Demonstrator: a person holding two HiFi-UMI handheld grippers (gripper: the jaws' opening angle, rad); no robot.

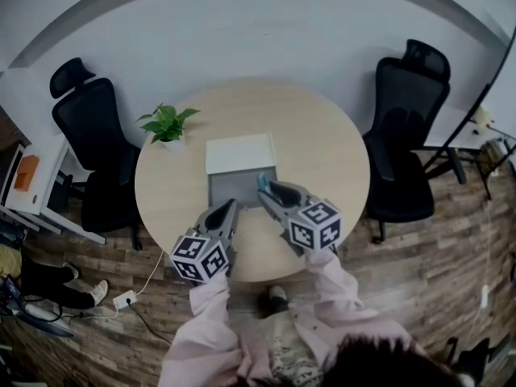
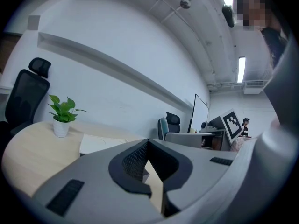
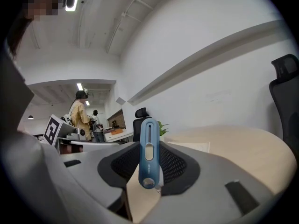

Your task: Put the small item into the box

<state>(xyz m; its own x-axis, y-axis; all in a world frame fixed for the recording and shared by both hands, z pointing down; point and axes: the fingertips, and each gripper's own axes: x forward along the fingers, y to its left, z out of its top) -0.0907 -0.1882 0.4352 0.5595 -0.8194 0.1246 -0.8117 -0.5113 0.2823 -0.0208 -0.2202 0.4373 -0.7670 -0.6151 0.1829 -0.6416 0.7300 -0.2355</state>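
An open box with a grey inside (image 1: 230, 192) and a white lid (image 1: 239, 152) lying behind it sits mid-table on the round wooden table (image 1: 322, 151). My right gripper (image 1: 266, 187) hovers over the box's near right corner. It is shut on a small blue item (image 3: 148, 155), a slim stick with a slider, which stands upright between the pads. The item's tip (image 1: 261, 181) shows in the head view. My left gripper (image 1: 228, 214) rests at the box's near edge with its jaws together and nothing between them (image 2: 148, 146). The lid (image 2: 100, 143) lies ahead of it.
A potted plant (image 1: 167, 125) stands on the table left of the box. Black office chairs (image 1: 93, 127) (image 1: 407, 119) flank the table. A power strip (image 1: 123, 300) and cable lie on the wooden floor at left. People (image 3: 81, 115) stand at desks far off.
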